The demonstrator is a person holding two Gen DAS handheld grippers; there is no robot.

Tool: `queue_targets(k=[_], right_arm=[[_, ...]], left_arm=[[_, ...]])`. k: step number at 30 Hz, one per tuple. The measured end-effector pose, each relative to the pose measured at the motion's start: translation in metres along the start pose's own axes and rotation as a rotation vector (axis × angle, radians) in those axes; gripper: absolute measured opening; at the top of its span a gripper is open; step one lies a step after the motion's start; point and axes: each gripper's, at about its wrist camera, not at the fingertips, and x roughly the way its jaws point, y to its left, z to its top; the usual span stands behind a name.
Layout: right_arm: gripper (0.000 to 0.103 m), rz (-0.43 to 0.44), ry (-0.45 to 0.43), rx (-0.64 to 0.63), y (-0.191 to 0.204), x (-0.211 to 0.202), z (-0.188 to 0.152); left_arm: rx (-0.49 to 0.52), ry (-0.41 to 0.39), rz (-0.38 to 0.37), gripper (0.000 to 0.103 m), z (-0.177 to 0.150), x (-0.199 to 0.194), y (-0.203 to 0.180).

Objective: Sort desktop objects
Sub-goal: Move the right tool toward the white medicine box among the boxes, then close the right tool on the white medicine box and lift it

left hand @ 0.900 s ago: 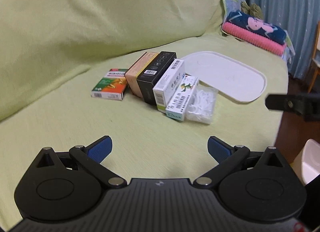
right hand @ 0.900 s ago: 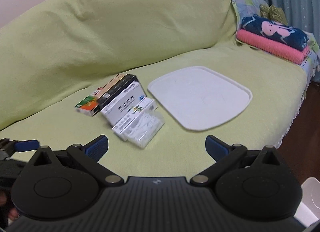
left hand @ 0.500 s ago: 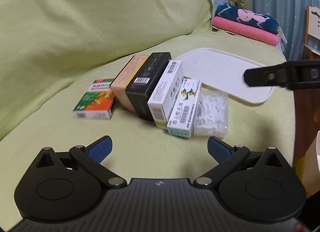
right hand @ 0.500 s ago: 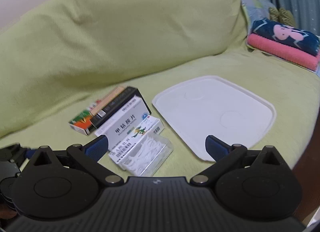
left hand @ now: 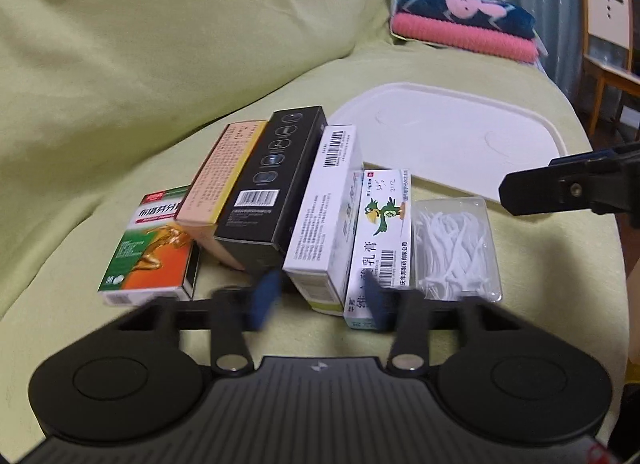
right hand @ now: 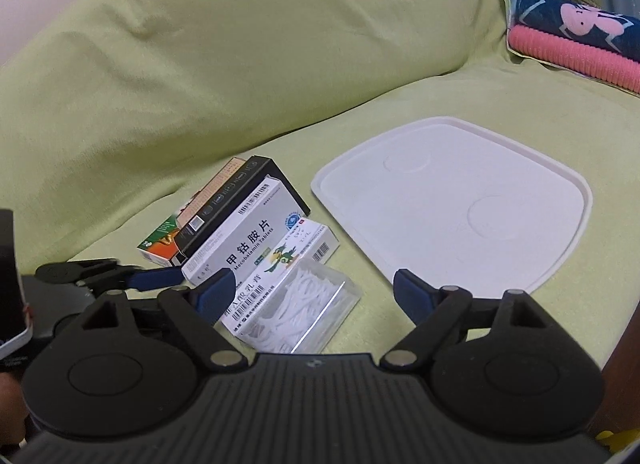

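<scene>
Narrowing my left gripper (left hand: pixel 320 300) toward the white upright medicine box (left hand: pixel 320 224), nothing clamped yet; my right gripper (right hand: pixel 308 296) hangs apart.

Dim, warm indoor light, soft shadows only. Strong fisheye bending and dark vignetting at corners. In the left wrist view the left gripper's (left hand: pixel 320 298) blue-padded black fingers (left hand: pixel 265 296) are motion-blurred; boxes stay legible. Right wrist view is sharp.

Saw matt green cloth on the sofa (right hand: pixel 248 76), smooth white plastic in the tray (right hand: pixel 568 184) beyond the right fingers, clear glossy plastic in the floss box (left hand: pixel 456 248), printed cardboard in the black carton (left hand: pixel 276 176) ahead of the left fingers, ribbed matt plastic on the gripper body (right hand: pixel 312 416).
</scene>
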Motion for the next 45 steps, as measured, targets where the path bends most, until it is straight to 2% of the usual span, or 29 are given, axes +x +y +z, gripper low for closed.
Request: queue_targets(k=[13,16,20,25,28,31,36,41,43,45], right_arm=[[0.085,0.031,-0.015,0.044,-0.007,-0.001,-0.003],[0.085,0.047,-0.019,0.066,-0.008,0.0,-0.005],[0.085,0.064,-0.036,0.095,-0.009,0.0,-0.004],[0.085,0.178,-0.019,0.1,0.004,0.002,-0.003],[0.084,0.262,0.028,0.137,0.014,0.006,-0.006],[0.074,0.299,0.088,0.179,0.024,0.012,-0.012],[0.059,0.253,0.155,0.175,0.045,0.021,-0.023],[0.057,0.212,0.208,0.228,0.049,0.032,-0.028],[0.048,0.189,0.233,0.232,0.053,0.039,-0.031],[0.046,0.174,0.25,0.241,0.054,0.044,-0.033]], left_arm=[[0.141,-0.02,0.015,0.038,0.009,0.014,-0.01],[0.136,-0.022,-0.001,0.029,0.009,0.012,-0.012],[0.115,-0.055,0.011,0.028,0.004,-0.001,-0.013],[0.078,-0.043,0.032,0.028,-0.012,-0.034,-0.013],[0.053,-0.026,0.05,0.028,-0.031,-0.057,-0.016],[0.06,-0.039,0.084,0.028,-0.045,-0.074,-0.025],[0.098,-0.051,0.106,0.028,-0.054,-0.086,-0.043],[0.158,-0.052,0.128,0.028,-0.06,-0.088,-0.057],[0.185,-0.054,0.133,0.028,-0.063,-0.089,-0.062],[0.2,-0.057,0.13,0.028,-0.065,-0.09,-0.065]])
